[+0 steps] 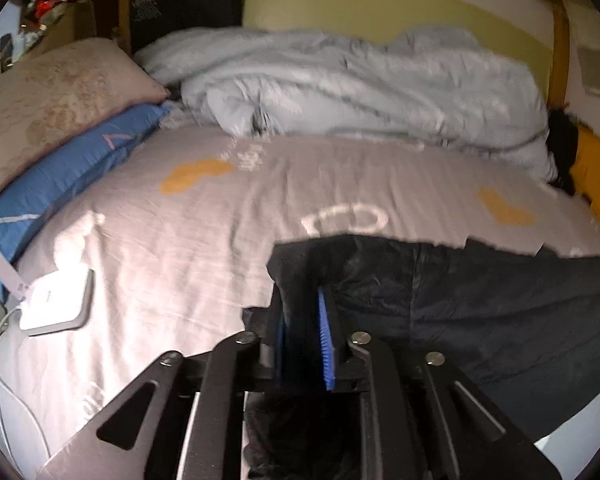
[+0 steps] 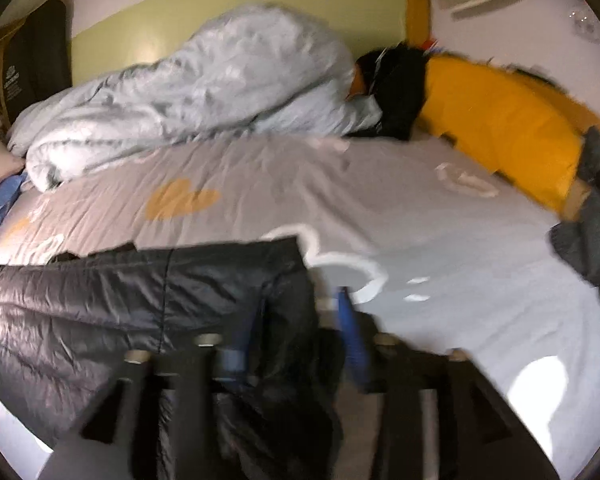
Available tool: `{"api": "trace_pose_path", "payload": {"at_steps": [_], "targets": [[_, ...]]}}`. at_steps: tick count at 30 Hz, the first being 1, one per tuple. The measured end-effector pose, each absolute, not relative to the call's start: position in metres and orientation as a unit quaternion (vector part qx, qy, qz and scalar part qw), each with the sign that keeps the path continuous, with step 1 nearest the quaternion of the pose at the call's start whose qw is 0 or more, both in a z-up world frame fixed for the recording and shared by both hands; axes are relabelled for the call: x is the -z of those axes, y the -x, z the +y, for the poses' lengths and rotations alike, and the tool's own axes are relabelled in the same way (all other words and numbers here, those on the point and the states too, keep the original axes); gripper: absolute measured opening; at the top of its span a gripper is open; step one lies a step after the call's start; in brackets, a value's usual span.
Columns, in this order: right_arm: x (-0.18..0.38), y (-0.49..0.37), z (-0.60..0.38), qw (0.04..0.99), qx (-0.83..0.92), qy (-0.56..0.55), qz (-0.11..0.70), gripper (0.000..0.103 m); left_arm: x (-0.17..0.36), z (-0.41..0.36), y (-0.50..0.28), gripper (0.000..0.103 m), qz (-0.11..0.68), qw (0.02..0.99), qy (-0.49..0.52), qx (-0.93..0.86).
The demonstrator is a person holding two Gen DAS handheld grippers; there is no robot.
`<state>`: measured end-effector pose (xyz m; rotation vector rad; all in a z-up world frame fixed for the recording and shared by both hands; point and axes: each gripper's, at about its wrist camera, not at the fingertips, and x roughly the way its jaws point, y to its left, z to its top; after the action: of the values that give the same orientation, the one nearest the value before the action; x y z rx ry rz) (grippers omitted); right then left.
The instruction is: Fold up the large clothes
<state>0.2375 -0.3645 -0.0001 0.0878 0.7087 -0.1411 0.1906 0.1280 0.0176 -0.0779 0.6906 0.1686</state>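
Left wrist view puts the left gripper (image 1: 302, 340) at six o'clock, its blue pads (image 1: 326, 344) standing a narrow gap apart over dark cloth; whether they actually pinch a fold of it cannot be told. Just beyond the fingertips, from twelve round to three o'clock of them, lies the black puffer jacket (image 1: 480, 300), spread flat across the near edge of the grey bedsheet (image 1: 204, 216). In the right wrist view the right gripper (image 2: 296, 320) is blurred; its jaws stand partly apart, straddling the jacket's right-hand edge (image 2: 288, 280) without visibly pressing on it. The quilted shell looks light, soft and slippery, full of trapped air, so it will likely slide and spring back; a hold on a seam or the hem at each side would probably serve better than a pinch of loose padding. Both hands tilt forward and downward toward the bed, side by side, one at each end of the garment. Further out, a pale blue duvet (image 1: 360, 88) is heaped at twelve o'clock, pillows (image 1: 60, 128) sit at ten, and a white box (image 1: 56, 304) rests at nine.
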Motion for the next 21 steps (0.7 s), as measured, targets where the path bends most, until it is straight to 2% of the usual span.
{"api": "trace_pose_path", "payload": {"at_steps": [1, 2, 3, 5, 6, 7, 8, 9, 10, 11, 15, 21], "targets": [[-0.006, -0.230, -0.365, 0.939, 0.071, -0.044, 0.333, 0.059, -0.025, 0.128, -0.184, 0.019, 0.327, 0.941, 0.038, -0.083], [-0.014, -0.223, -0.365, 0.944, 0.070, -0.046, 0.320, 0.066, -0.033, 0.126, -0.176, 0.024, 0.314, 0.945, 0.036, -0.081], [-0.022, -0.215, -0.365, 0.948, 0.066, -0.050, 0.308, 0.081, -0.040, 0.125, -0.169, 0.027, 0.303, 0.949, 0.035, -0.078], [-0.037, -0.197, -0.365, 0.957, 0.060, -0.059, 0.279, 0.098, -0.056, 0.119, -0.152, 0.046, 0.276, 0.958, 0.033, -0.069], [-0.042, -0.191, -0.364, 0.960, 0.057, -0.063, 0.267, 0.101, -0.062, 0.117, -0.146, 0.049, 0.265, 0.962, 0.030, -0.066], [-0.048, -0.182, -0.363, 0.963, 0.052, -0.067, 0.254, 0.103, -0.068, 0.112, -0.138, 0.057, 0.254, 0.965, 0.025, -0.062], [-0.054, -0.175, -0.361, 0.966, 0.042, -0.070, 0.247, 0.103, -0.073, 0.107, -0.132, 0.068, 0.244, 0.968, 0.020, -0.055], [-0.058, -0.171, -0.359, 0.967, 0.035, -0.072, 0.243, 0.103, -0.078, 0.101, -0.125, 0.075, 0.235, 0.971, 0.015, -0.046], [-0.062, -0.165, -0.355, 0.968, 0.027, -0.072, 0.238, 0.103, -0.081, 0.095, -0.119, 0.087, 0.227, 0.973, 0.013, -0.039], [-0.065, -0.161, -0.352, 0.969, 0.019, -0.072, 0.236, 0.103, -0.084, 0.089, -0.113, 0.093, 0.217, 0.976, 0.011, -0.030], [-0.068, -0.154, -0.336, 0.964, -0.021, -0.062, 0.258, 0.103, -0.088, 0.068, -0.105, 0.097, 0.223, 0.975, 0.007, 0.012], [-0.037, -0.163, -0.307, 0.910, -0.086, -0.073, 0.400, 0.103, -0.059, 0.033, -0.117, 0.097, 0.320, 0.944, -0.002, 0.080]]}}
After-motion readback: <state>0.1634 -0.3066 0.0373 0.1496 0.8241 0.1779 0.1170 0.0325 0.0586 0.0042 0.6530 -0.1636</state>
